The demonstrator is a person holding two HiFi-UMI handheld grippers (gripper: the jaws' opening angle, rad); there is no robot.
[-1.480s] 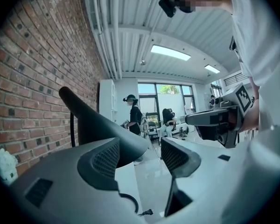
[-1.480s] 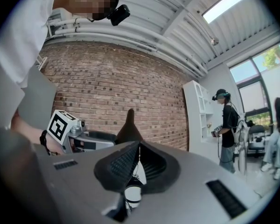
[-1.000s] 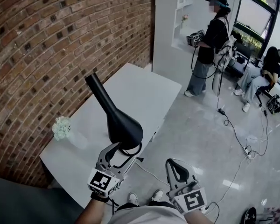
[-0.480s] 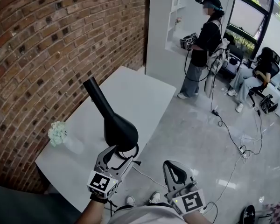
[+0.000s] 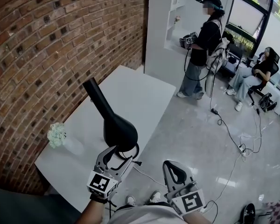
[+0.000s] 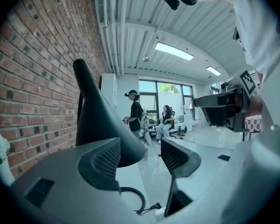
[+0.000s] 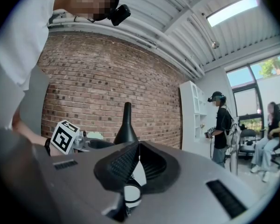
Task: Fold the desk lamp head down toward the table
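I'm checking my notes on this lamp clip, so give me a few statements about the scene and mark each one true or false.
1. The left gripper has its jaws apart. True.
2. The right gripper is clamped on the lamp. False: its jaws are together on nothing, away from the lamp.
3. The lamp is black and the table is white. True.
4. The flowers lie on the floor. False: they are on the table, by the brick wall.
5. Nobody else is in the room. False: one person stands and another sits in the background.
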